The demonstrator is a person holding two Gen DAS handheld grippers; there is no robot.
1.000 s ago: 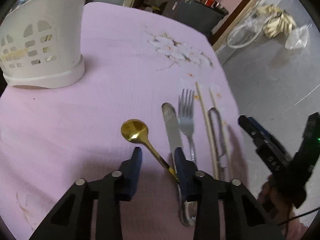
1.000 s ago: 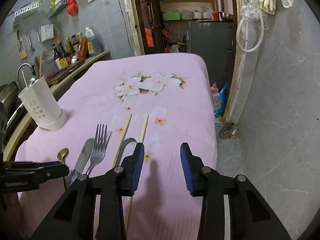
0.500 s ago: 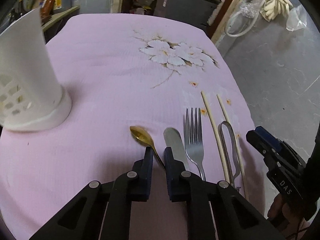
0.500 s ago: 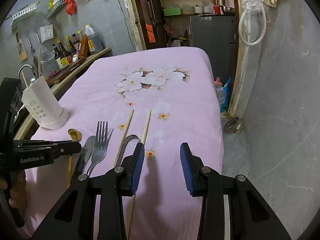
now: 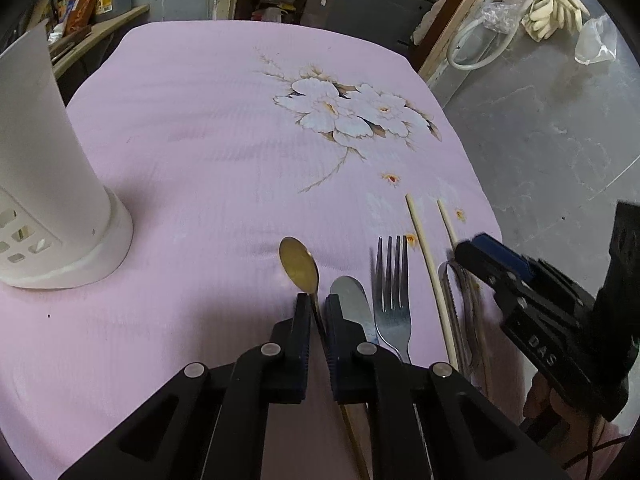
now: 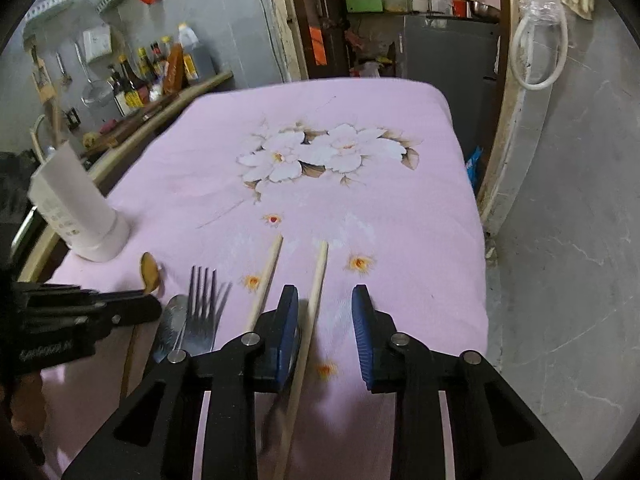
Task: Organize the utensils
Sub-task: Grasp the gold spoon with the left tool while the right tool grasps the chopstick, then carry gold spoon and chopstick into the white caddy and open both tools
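My left gripper [image 5: 319, 307] is shut on the thin handle of the gold spoon [image 5: 299, 266], just behind its bowl. Beside it on the pink cloth lie a butter knife [image 5: 349, 298], a fork [image 5: 392, 280], two wooden chopsticks [image 5: 423, 254] and blurred metal tongs [image 5: 460, 296]. My right gripper [image 6: 324, 312] hovers over the right chopstick [image 6: 317, 288]. Its jaws are closing, with the stick between them close to the left pad [image 6: 289, 312], which does not press on it. The white utensil holder [image 5: 52, 184] stands at the left.
The pink flowered tablecloth [image 6: 360, 208] drops off at the right edge to a grey floor [image 6: 568, 240]. A counter with bottles [image 6: 160, 72] runs behind the holder [image 6: 76, 208]. A person's hand [image 5: 540, 396] holds the right gripper [image 5: 480, 258].
The left jaws have closed onto the spoon's handle. The right gripper has moved left and lower, so the right chopstick now lies between its narrowing jaws.
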